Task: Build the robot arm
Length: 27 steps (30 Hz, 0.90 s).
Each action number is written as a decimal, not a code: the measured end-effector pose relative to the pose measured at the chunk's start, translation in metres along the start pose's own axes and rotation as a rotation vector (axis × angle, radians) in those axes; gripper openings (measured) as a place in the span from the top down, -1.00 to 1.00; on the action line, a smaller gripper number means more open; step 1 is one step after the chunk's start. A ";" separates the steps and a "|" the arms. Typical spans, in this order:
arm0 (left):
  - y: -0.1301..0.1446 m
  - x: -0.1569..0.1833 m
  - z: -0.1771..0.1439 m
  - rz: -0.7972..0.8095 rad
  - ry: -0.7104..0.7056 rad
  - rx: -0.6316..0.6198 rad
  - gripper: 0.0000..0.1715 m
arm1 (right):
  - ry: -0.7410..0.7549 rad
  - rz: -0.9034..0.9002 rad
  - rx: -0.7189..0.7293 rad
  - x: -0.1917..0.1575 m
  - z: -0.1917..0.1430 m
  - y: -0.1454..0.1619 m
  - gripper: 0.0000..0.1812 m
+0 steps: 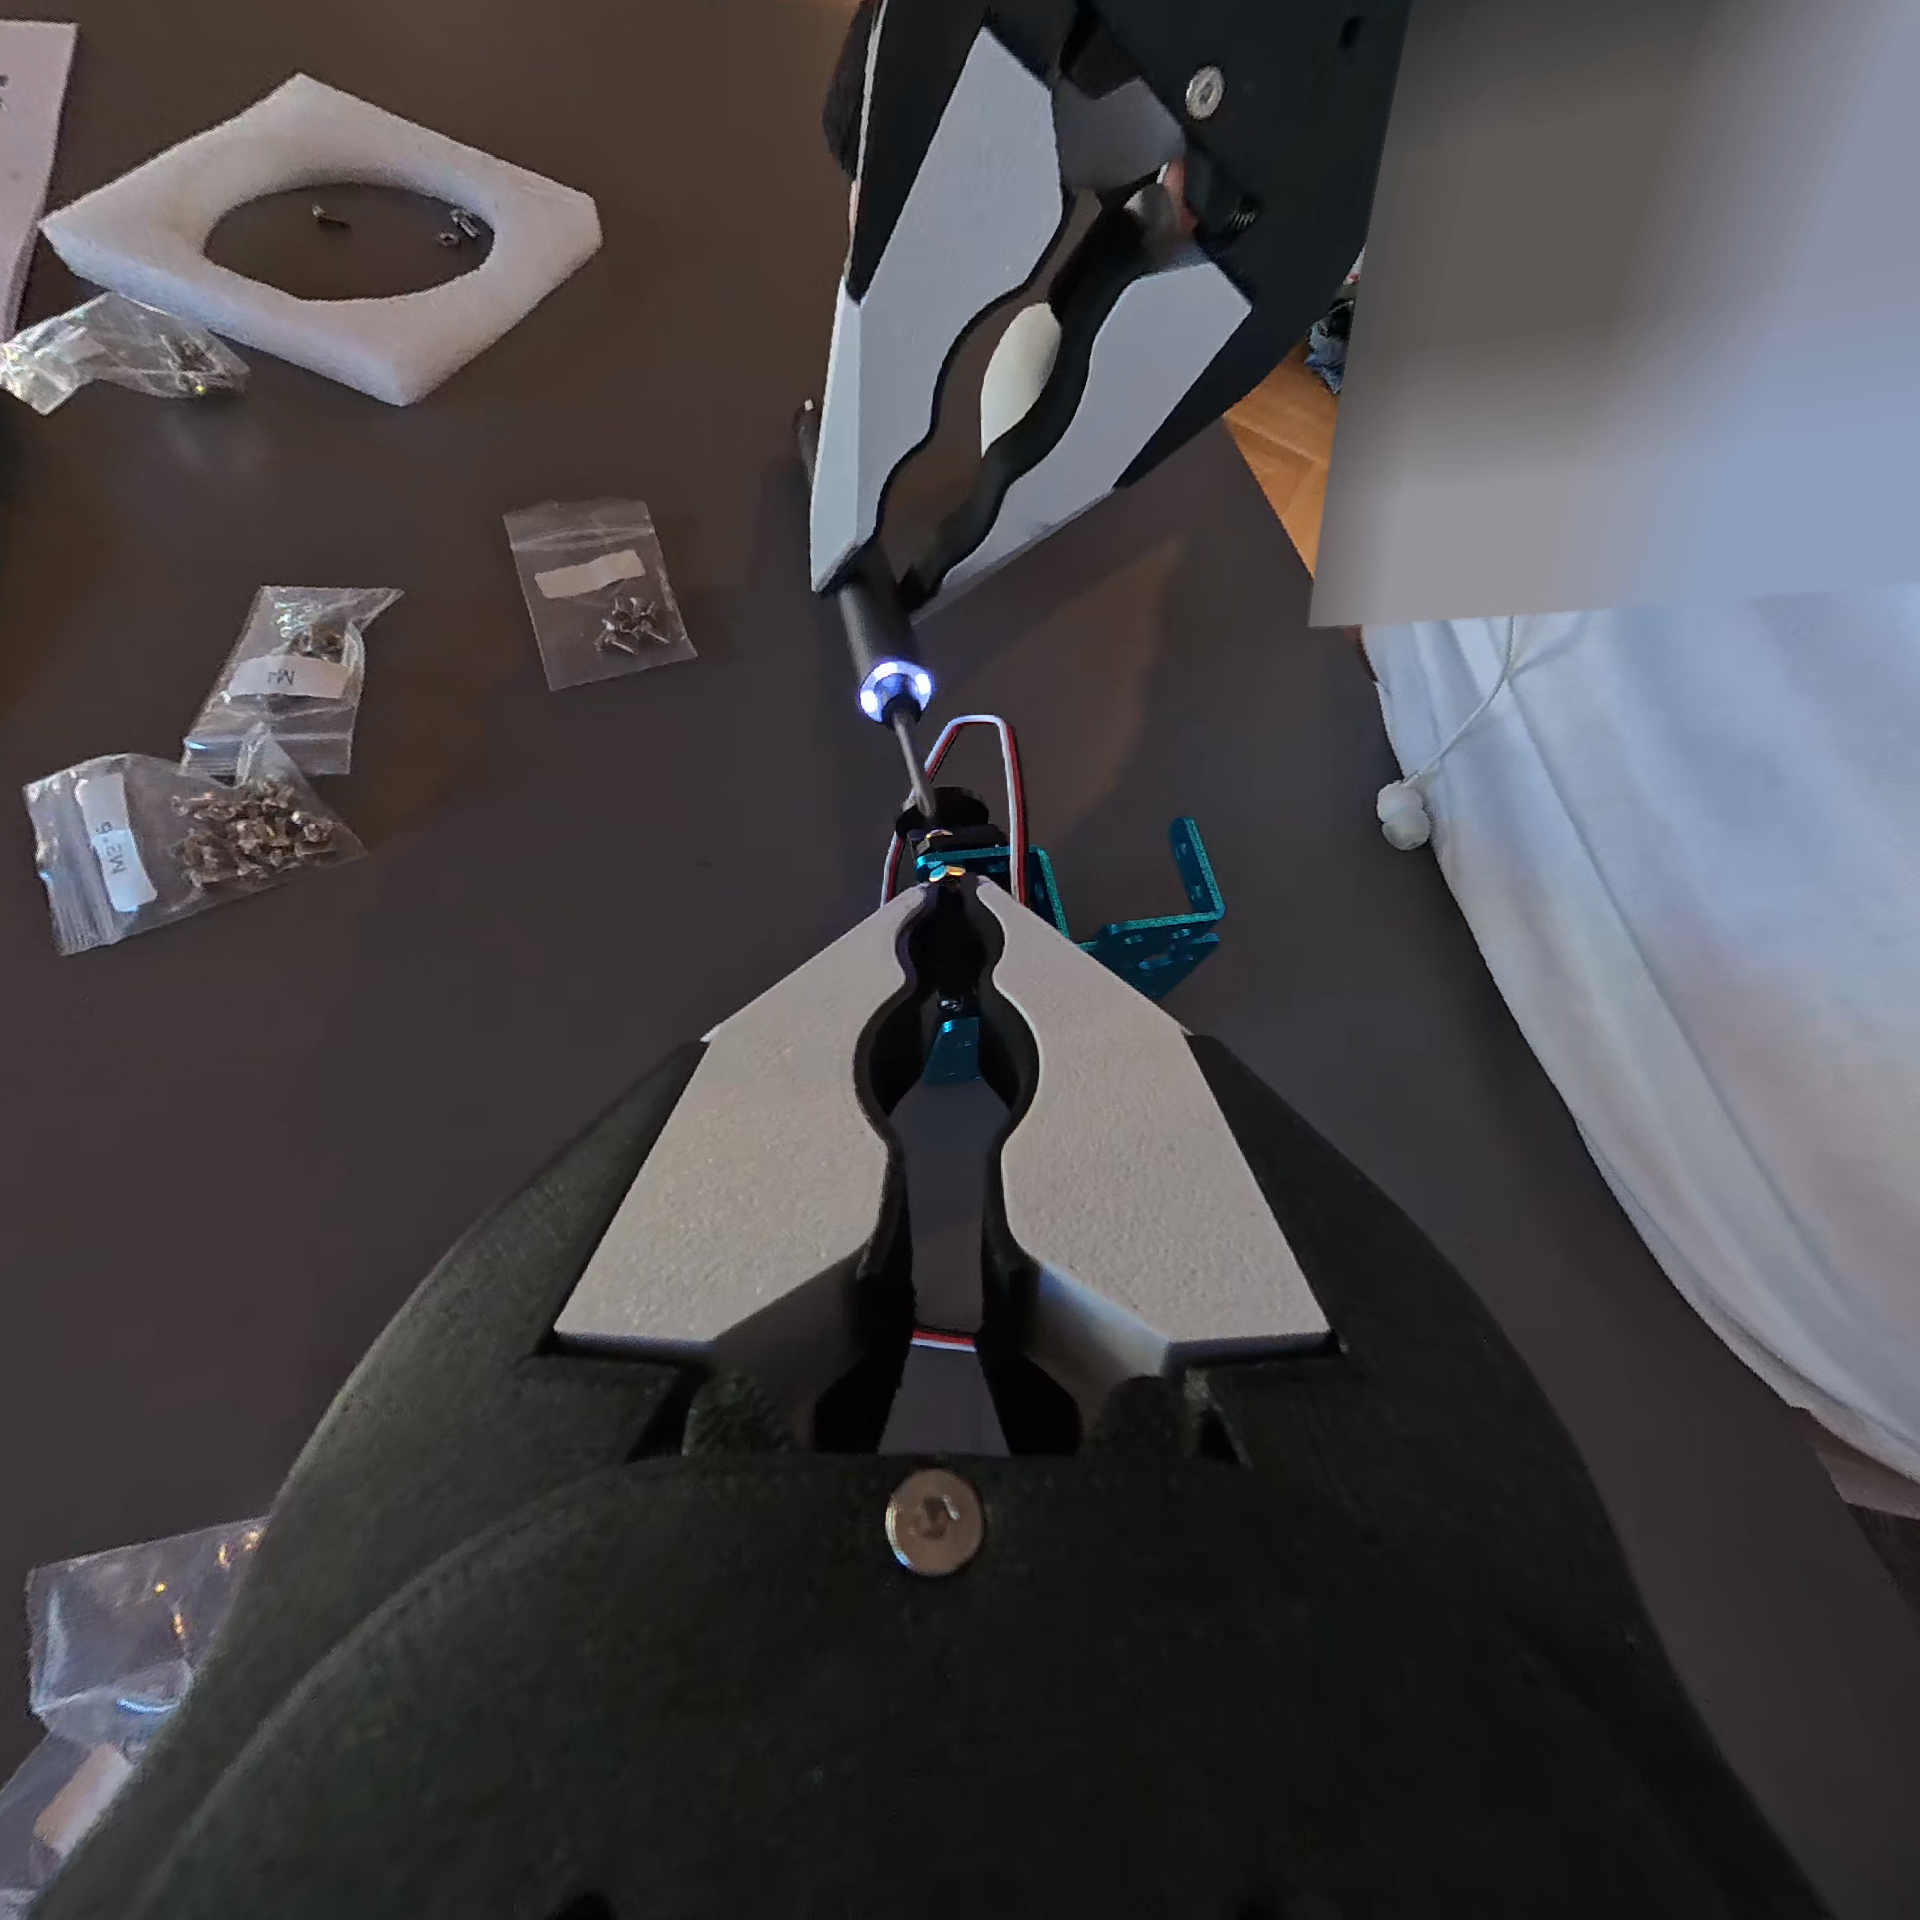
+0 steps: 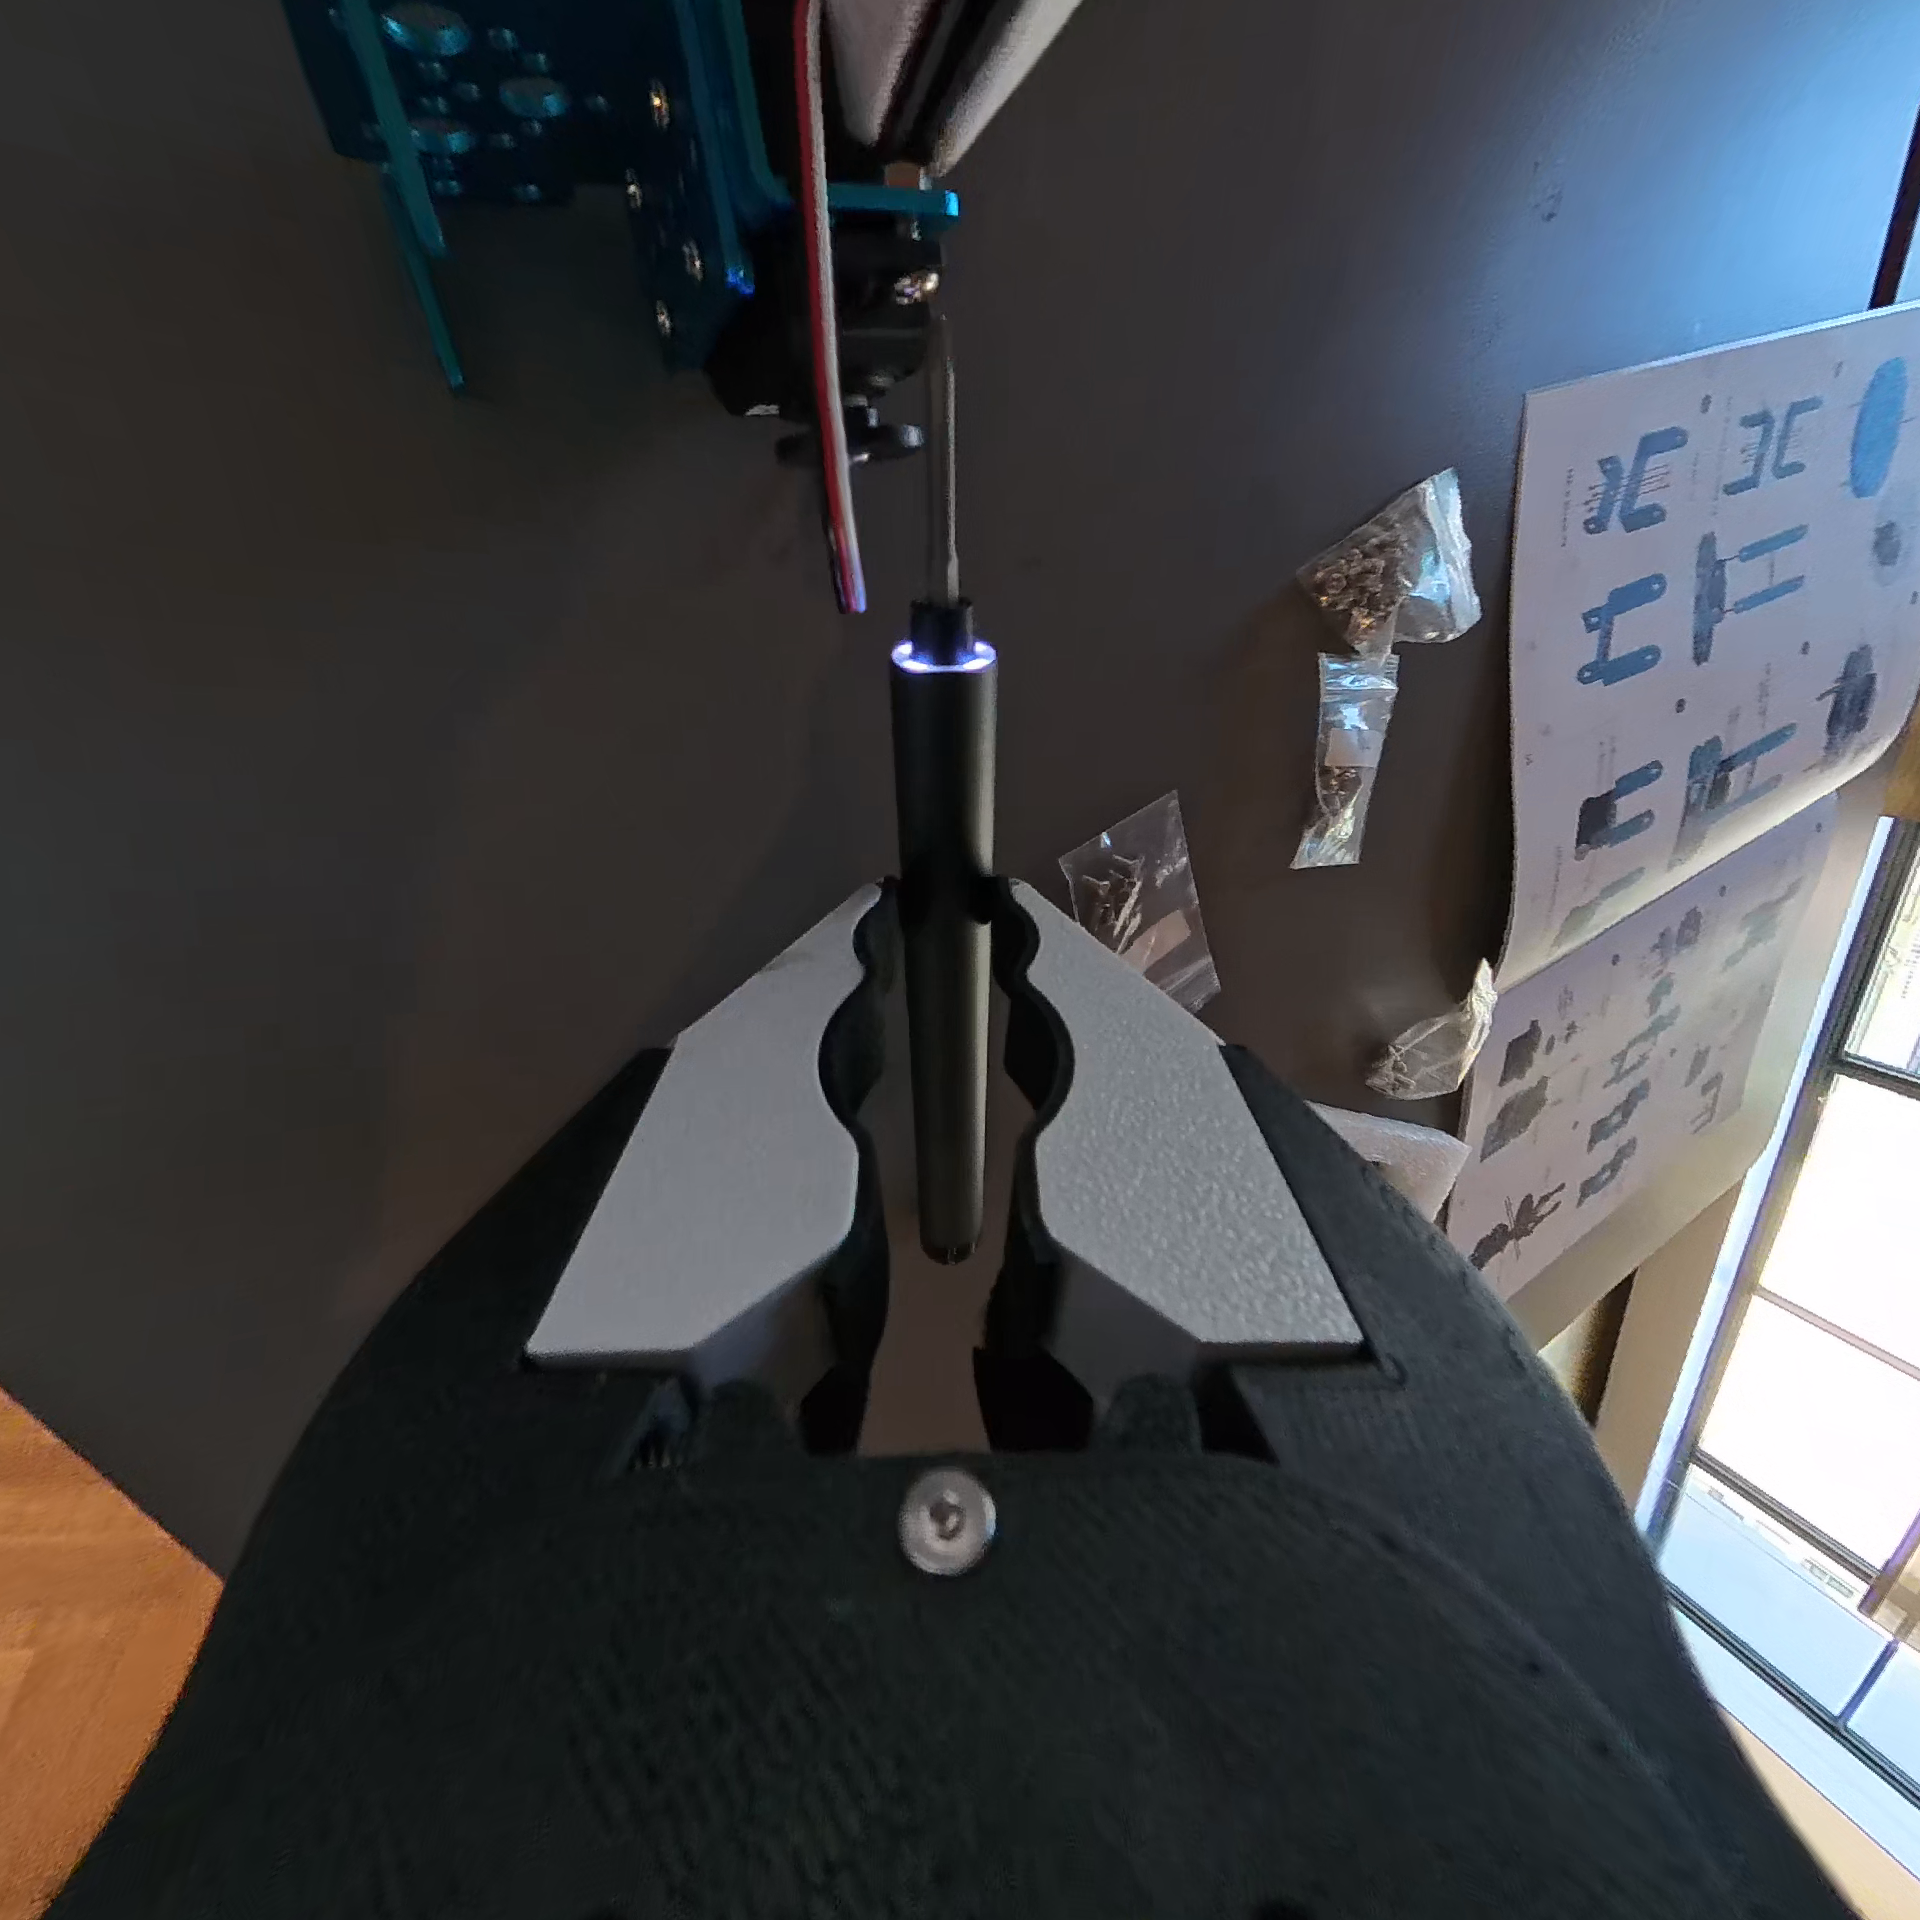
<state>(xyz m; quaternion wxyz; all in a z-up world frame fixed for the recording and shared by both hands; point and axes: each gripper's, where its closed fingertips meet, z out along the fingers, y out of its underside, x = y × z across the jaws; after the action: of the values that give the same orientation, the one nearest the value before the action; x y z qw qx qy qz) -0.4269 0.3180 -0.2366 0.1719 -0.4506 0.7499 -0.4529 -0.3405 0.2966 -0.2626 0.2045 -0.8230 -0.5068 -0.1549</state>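
Note:
My left gripper is shut on a black servo with red and white wires, fixed in a blue metal bracket assembly on the dark table. My right gripper is shut on a black electric screwdriver with a lit ring at its nose. Its thin bit reaches a screw on the servo and bracket. In the left wrist view the right gripper comes down from above with the screwdriver, its bit tip on the servo top.
Several small clear bags of screws lie left on the dark table. A white foam frame lies far left. Printed instruction sheets lie beyond the bags. A person in white clothing sits right. Wooden floor shows past the edge.

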 end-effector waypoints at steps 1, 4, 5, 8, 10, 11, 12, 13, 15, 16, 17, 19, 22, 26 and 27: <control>0.000 0.000 0.001 -0.003 0.000 0.003 0.96 | 0.001 -0.005 -0.003 0.000 0.001 0.000 0.81; -0.001 0.001 0.003 -0.018 0.017 0.012 0.89 | -0.002 -0.015 -0.016 -0.002 0.002 0.000 0.81; -0.001 0.003 0.003 -0.017 0.024 0.013 0.87 | -0.003 -0.019 -0.022 -0.002 0.002 0.001 0.81; -0.002 0.004 0.004 -0.012 0.029 0.013 0.89 | -0.007 -0.023 -0.030 -0.003 0.003 0.002 0.81; -0.001 0.004 0.003 -0.016 0.032 0.015 0.89 | -0.007 -0.023 -0.030 -0.003 0.003 0.002 0.81; -0.001 0.005 0.003 -0.018 0.038 0.017 0.91 | -0.007 -0.023 -0.030 -0.003 0.002 0.002 0.81; -0.002 0.005 0.004 -0.017 0.038 0.018 0.91 | -0.007 -0.024 -0.030 -0.004 0.002 0.002 0.81; -0.002 0.005 0.004 -0.015 0.038 0.018 0.91 | -0.008 -0.024 -0.031 -0.004 0.002 0.003 0.81; -0.003 0.005 0.005 -0.008 0.038 0.021 0.92 | -0.005 -0.028 -0.035 -0.004 0.001 0.003 0.81; -0.003 0.006 0.006 -0.005 0.040 0.021 0.93 | -0.004 -0.028 -0.036 -0.004 0.001 0.004 0.81; -0.003 0.005 0.006 -0.003 0.039 0.021 0.93 | -0.005 -0.026 -0.036 -0.005 0.001 0.004 0.81; -0.004 0.005 0.007 0.001 0.039 0.025 0.93 | -0.005 -0.026 -0.038 -0.005 0.000 0.005 0.81; -0.005 0.005 0.008 0.014 0.038 0.030 0.93 | 0.000 -0.033 -0.035 -0.006 -0.001 0.005 0.82; -0.005 0.005 0.009 0.031 0.032 0.035 0.94 | 0.012 -0.037 -0.035 -0.004 -0.003 0.007 0.81; -0.005 0.005 0.009 0.030 0.032 0.036 0.95 | 0.013 -0.038 -0.038 -0.004 -0.004 0.007 0.81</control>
<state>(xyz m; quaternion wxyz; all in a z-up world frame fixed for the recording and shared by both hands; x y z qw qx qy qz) -0.4207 0.3085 -0.2362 0.1748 -0.4286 0.7510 -0.4708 -0.3358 0.2890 -0.2626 0.1891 -0.8160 -0.5180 -0.1735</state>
